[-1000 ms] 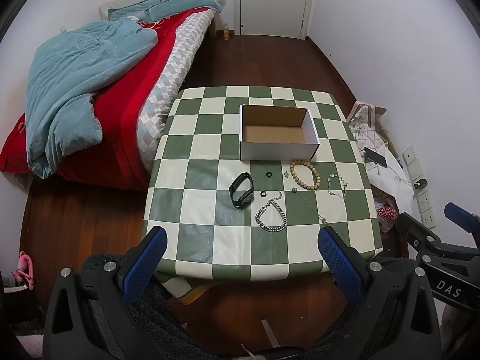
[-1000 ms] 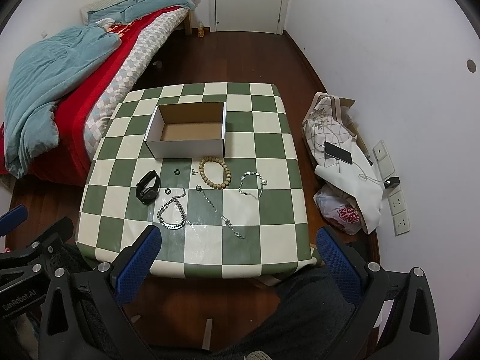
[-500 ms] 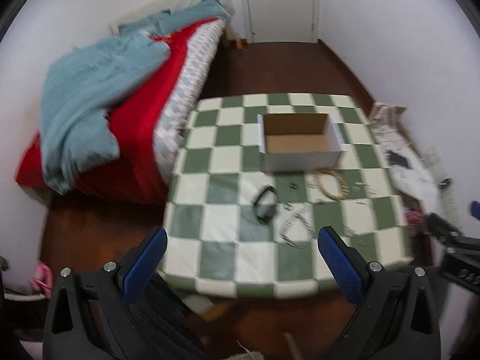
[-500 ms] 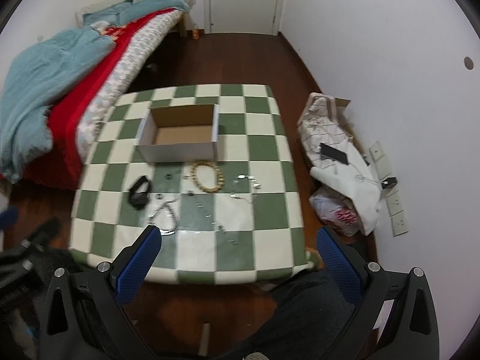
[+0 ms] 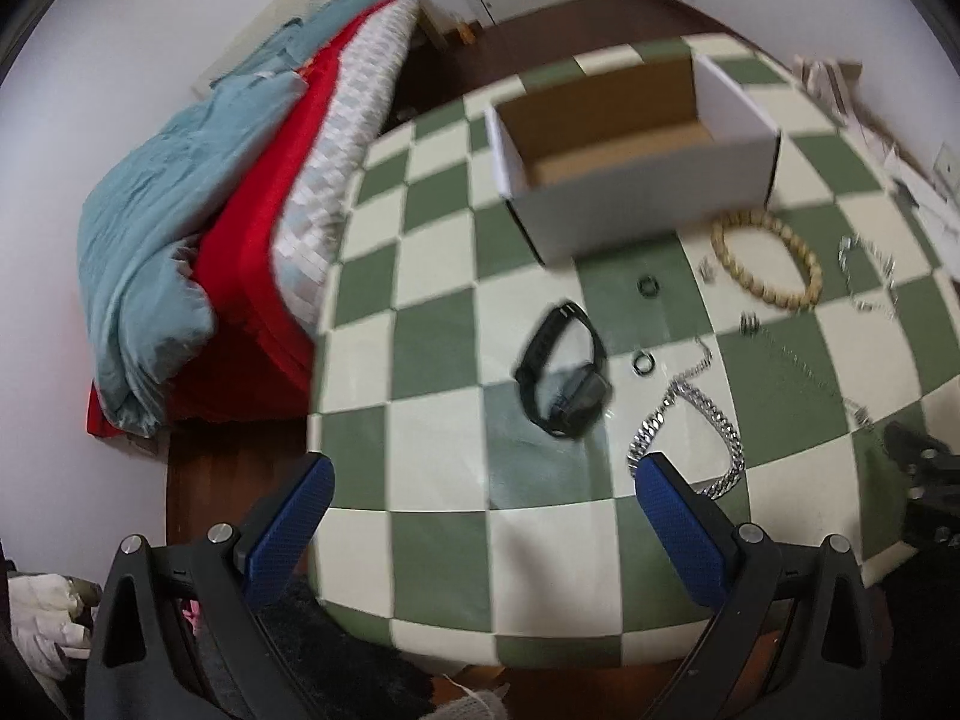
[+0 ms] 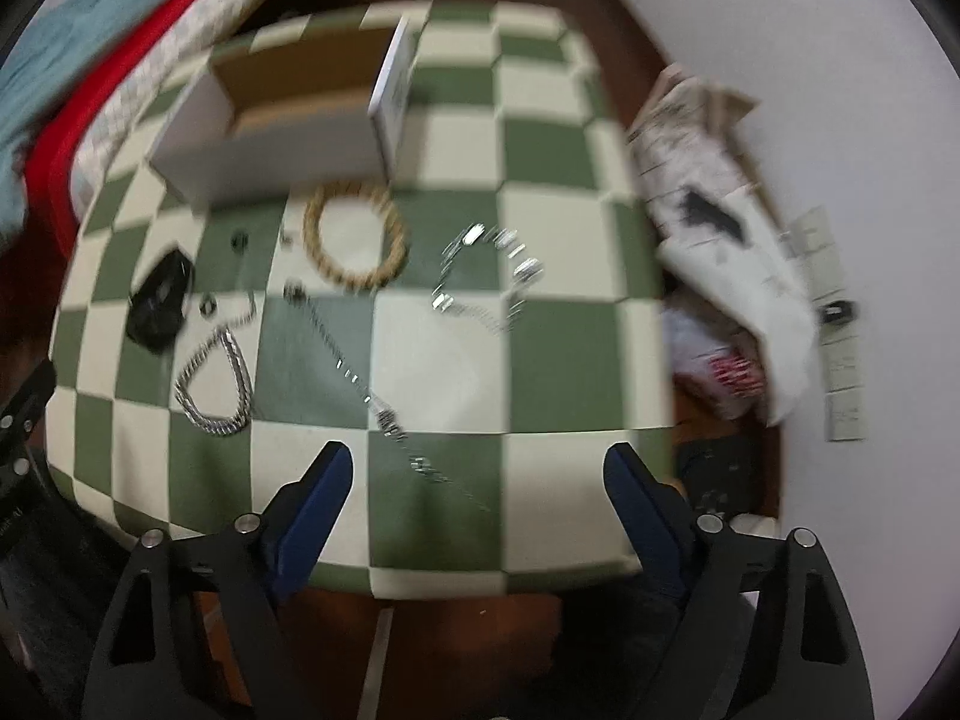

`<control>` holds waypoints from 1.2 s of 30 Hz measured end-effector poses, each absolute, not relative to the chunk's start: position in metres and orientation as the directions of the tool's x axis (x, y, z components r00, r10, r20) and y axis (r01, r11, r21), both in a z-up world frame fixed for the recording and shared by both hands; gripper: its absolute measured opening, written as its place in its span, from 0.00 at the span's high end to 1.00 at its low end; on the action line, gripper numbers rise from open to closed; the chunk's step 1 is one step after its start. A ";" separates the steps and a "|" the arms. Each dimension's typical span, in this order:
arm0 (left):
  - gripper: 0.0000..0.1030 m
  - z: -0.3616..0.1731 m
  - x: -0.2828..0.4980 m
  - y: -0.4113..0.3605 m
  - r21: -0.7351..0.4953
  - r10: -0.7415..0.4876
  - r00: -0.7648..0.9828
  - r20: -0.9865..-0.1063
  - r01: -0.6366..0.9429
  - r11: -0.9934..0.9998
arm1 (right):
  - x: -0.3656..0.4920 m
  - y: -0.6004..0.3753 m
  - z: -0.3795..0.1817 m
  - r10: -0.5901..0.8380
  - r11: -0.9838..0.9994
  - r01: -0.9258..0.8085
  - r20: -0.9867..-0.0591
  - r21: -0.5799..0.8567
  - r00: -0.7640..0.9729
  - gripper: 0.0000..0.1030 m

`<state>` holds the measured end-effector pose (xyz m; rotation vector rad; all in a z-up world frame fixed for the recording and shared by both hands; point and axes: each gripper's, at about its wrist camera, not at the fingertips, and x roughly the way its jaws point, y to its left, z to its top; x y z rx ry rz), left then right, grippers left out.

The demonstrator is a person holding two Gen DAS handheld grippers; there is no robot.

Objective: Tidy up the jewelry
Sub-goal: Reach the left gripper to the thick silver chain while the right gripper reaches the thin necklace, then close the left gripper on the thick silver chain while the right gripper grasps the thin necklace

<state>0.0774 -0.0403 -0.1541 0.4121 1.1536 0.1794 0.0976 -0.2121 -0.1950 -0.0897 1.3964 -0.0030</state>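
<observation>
An open white cardboard box (image 5: 636, 132) (image 6: 282, 114) stands empty at the far side of the checkered table (image 5: 444, 360). In front of it lie a black wristband (image 5: 561, 369) (image 6: 159, 300), a wooden bead bracelet (image 5: 765, 267) (image 6: 354, 237), a thick silver chain (image 5: 690, 438) (image 6: 213, 381), a thin silver necklace (image 6: 372, 384), a silver bracelet (image 6: 486, 279) (image 5: 870, 273) and small dark rings (image 5: 645, 324). My left gripper (image 5: 483, 486) is open and empty above the near table edge. My right gripper (image 6: 477, 474) is open and empty over the near edge, close to the thin necklace.
A bed with red and teal bedding (image 5: 198, 204) runs along the table's left side. White bags and a phone (image 6: 714, 222) lie on the floor to the right, by the wall. The other gripper shows at the right edge of the left wrist view (image 5: 924, 480).
Both grippers have moved forward and down toward the table, so the jewelry looks much closer. The views are motion-blurred. Nothing on the table has moved.
</observation>
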 end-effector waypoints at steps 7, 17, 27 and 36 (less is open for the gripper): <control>0.01 -0.186 0.093 -0.038 0.363 0.325 0.335 -0.884 0.056 0.930 | 0.103 -0.197 -0.241 -0.026 0.994 -0.101 -0.989 -0.041 0.146 0.32; 0.12 -0.218 0.107 -0.045 0.296 0.254 0.285 -0.924 0.112 0.949 | 0.100 -0.188 -0.228 -0.023 0.991 -0.127 -0.977 -0.051 0.211 0.96; 0.94 -0.212 0.102 -0.062 0.204 0.131 0.315 -0.940 0.212 0.956 | 0.101 -0.189 -0.234 -0.034 0.989 -0.131 -0.975 -0.064 0.221 0.97; 0.98 -0.184 0.095 -0.048 0.164 0.098 0.367 -0.925 0.153 0.974 | 0.105 -0.216 -0.206 0.083 0.996 -0.039 -0.957 0.075 0.277 0.98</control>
